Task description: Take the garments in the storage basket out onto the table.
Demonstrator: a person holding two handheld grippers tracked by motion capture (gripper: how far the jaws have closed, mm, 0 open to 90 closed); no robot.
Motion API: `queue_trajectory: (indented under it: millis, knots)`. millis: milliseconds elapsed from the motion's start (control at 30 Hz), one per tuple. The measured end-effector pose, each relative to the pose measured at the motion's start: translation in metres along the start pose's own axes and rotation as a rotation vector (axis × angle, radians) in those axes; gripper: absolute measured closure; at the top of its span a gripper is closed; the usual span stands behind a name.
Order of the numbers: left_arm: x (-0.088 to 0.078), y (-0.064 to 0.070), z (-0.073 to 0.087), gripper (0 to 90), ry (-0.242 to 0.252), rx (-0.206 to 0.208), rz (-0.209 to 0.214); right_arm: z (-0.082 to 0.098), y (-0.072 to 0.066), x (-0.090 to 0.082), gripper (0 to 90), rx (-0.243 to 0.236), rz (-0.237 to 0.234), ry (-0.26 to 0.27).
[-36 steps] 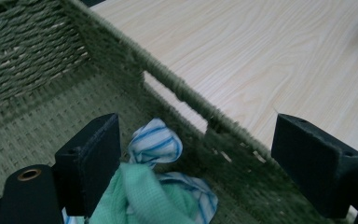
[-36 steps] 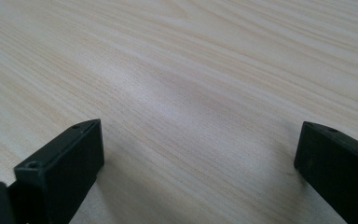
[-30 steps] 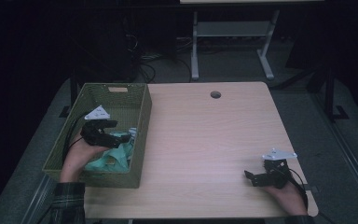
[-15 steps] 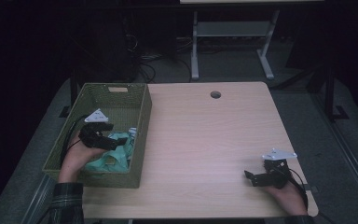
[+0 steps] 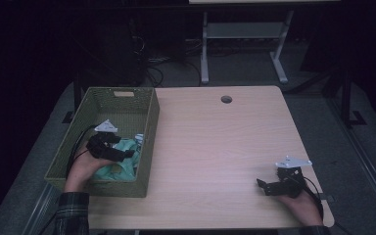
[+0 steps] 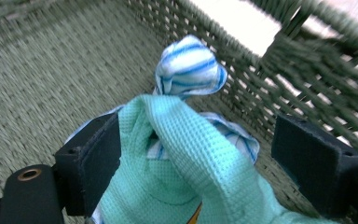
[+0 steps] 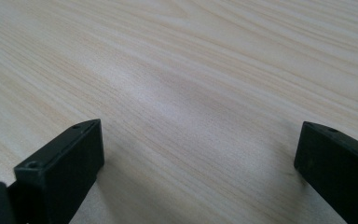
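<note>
Little has moved since prior frame. Left gripper [image 6: 196, 158], jaws spread, is held round mint cloth [image 6: 191, 163] in basket [image 5: 147, 117]; right gripper [image 7: 200, 172] rests spread on table [image 7: 214, 70].

The left gripper [image 5: 127, 155] has drawn slightly back toward the basket's [image 5: 149, 122] near end.

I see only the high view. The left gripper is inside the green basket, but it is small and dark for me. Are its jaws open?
Observer: Yes. In the left gripper view the left gripper has its jaws wide apart around a raised fold of the mint-green cloth.
Operator: Is there other cloth?
Observer: A blue-striped white cloth lies bunched behind it, near the woven wall of the basket.
Operator: And the right gripper?
Observer: The right gripper is open over bare wooden table.
</note>
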State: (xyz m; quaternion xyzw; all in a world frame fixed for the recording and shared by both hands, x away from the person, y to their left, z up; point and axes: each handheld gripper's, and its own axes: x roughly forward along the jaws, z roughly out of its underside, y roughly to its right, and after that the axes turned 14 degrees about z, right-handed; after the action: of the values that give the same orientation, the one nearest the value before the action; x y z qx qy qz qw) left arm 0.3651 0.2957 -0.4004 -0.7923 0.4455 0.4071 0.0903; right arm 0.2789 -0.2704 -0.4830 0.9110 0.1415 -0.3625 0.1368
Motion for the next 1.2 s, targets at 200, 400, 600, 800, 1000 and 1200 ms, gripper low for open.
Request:
queue_trajectory:
  millis: [200,400,600,800,1000,1200]
  knots:
    - [0.005,-0.001,0.000,19.1,-0.035,-0.007,0.004,0.000,0.000,0.000,1.0,0.002,0.000,0.000]
    - [0.006,-0.001,0.001,29.3,-0.052,-0.011,0.009,0.000,0.000,0.000,1.0,0.002,0.000,0.000]
    - [0.004,0.001,0.001,46.3,-0.056,0.000,0.014,0.000,0.000,0.000,1.0,0.000,0.000,0.000]
    - [-0.001,0.000,0.001,62.8,-0.048,-0.028,0.027,0.000,0.000,0.000,1.0,0.000,0.000,0.000]
    - [-0.002,0.001,0.000,76.1,-0.065,-0.049,0.041,0.000,0.000,0.000,1.0,0.000,0.000,0.000]
    - [-0.006,0.000,-0.001,81.8,-0.060,-0.055,0.057,0.000,0.000,0.000,1.0,0.000,0.000,0.000]
